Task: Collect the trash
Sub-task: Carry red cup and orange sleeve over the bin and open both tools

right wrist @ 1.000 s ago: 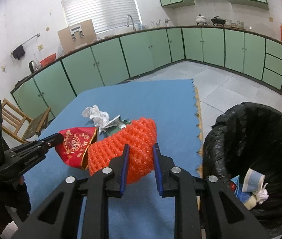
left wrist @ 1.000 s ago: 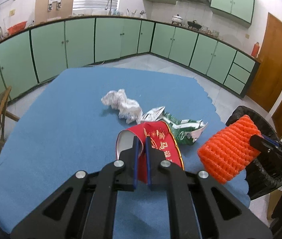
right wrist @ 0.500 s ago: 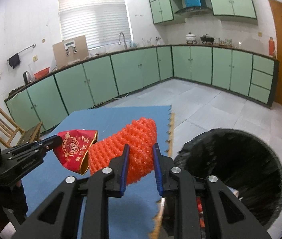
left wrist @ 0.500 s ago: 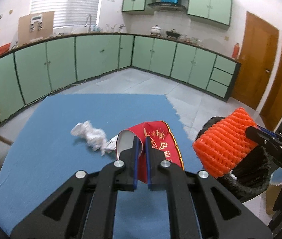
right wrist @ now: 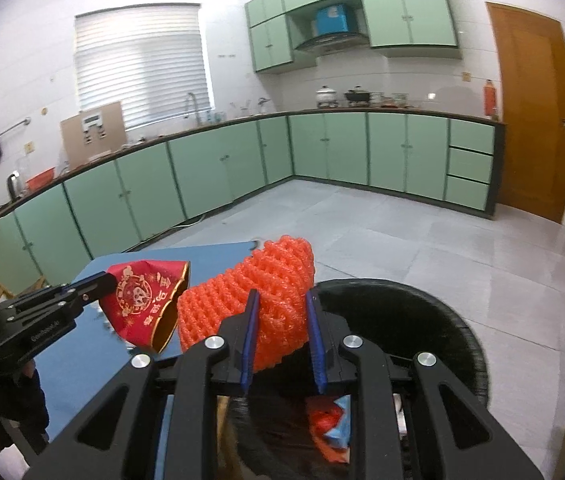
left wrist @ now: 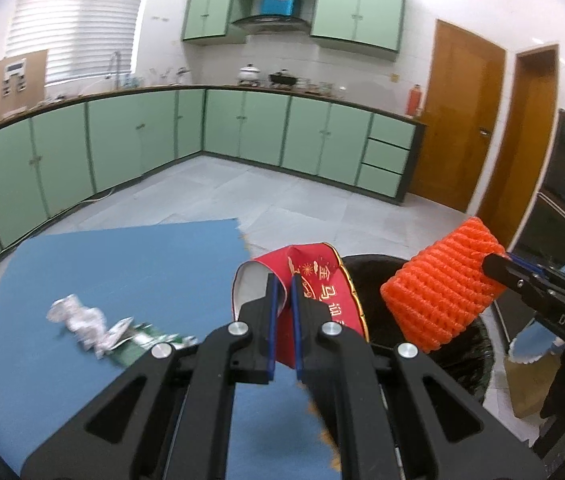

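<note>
Blue foam matting (left wrist: 130, 264) is covering the surface at lower left. Left gripper (left wrist: 283, 312) is clamping its nearly closed fingers on a red gold-trimmed printed wrapper (left wrist: 322, 284) at frame centre. Right gripper (right wrist: 280, 334) is pinching an orange foam fruit net (right wrist: 254, 300), fingers partly apart, above the black-lined trash bin (right wrist: 434, 312). Crumpled white paper (left wrist: 76, 316) and a green wrapper (left wrist: 138, 338) are lying on the matting at left. Green cabinets (right wrist: 322, 156) are lining the far walls.
</note>
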### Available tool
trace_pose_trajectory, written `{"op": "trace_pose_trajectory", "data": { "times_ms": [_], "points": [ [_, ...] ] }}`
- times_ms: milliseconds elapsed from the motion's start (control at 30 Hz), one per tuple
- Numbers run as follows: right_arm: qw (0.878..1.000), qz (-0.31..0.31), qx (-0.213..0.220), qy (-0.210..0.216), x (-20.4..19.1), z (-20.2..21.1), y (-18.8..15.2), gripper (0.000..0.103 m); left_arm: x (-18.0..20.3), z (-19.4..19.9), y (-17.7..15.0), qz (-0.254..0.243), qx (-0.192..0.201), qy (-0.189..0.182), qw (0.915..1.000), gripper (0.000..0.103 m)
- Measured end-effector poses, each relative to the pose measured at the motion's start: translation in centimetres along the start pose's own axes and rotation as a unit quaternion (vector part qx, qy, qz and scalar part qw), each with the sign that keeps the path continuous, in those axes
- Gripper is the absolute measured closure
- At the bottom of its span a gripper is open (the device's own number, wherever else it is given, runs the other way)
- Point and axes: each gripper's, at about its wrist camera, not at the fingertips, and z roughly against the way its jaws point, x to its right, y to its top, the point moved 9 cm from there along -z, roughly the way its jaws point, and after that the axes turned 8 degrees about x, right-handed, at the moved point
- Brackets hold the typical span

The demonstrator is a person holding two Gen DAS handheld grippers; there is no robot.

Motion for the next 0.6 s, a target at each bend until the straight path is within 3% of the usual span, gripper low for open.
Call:
{"op": "trace_pose_trajectory", "data": {
  "times_ms": [267,600],
  "points": [
    [0.999,-0.006,0.004,-0.041,4.8,0.9,0.3,0.080,6.3,-3.1,-0.1,-0.026,-0.003,-0.042,0.9988,0.098],
    [0.996,-0.023,-0.014,-0.085,11.0,0.4,-1.5,0.080,10.9,-7.7,-2.3,-0.053,-0.028,-0.061,0.9963,0.098]
  ]
}}
